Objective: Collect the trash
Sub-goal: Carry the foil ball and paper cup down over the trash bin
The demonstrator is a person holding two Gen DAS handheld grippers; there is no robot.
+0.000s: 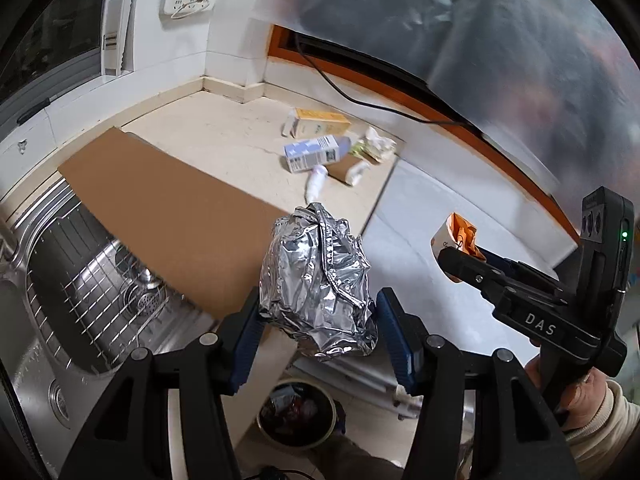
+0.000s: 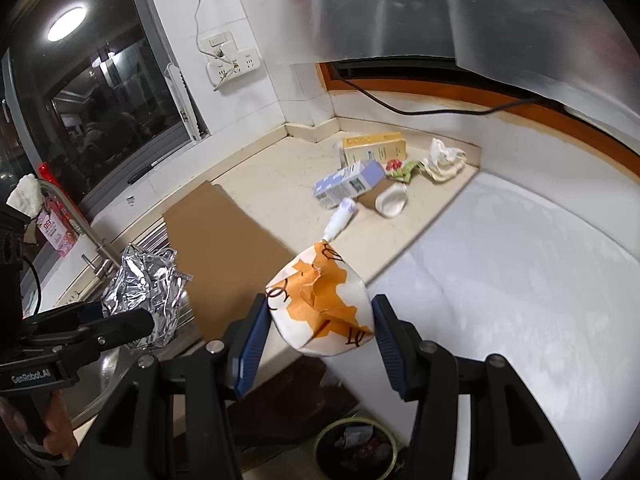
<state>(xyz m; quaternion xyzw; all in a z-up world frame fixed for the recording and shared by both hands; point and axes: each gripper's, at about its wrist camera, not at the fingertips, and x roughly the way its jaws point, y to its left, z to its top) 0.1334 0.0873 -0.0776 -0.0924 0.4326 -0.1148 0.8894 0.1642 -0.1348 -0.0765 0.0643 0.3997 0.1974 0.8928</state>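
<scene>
Step in hand: carry to bin. Left gripper (image 1: 318, 320) clamps foil bag (image 1: 318, 284); right gripper (image 2: 320, 320) clamps paper wrapper (image 2: 320, 304), both above counter edge. Next: position over bin (image 2: 355, 446), release 2 items.

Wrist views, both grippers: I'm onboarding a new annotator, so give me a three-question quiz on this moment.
1. True or false: the left gripper holds a crumpled silver foil ball.
2. What does the right gripper hold? A) lavender milk carton B) crumpled orange-and-white paper wrapper C) white tube
3. Fill in: below both grippers, on the floor, stands a round ____ with rubbish inside.

Key: 1 true; 2 B; 3 bin.
</scene>
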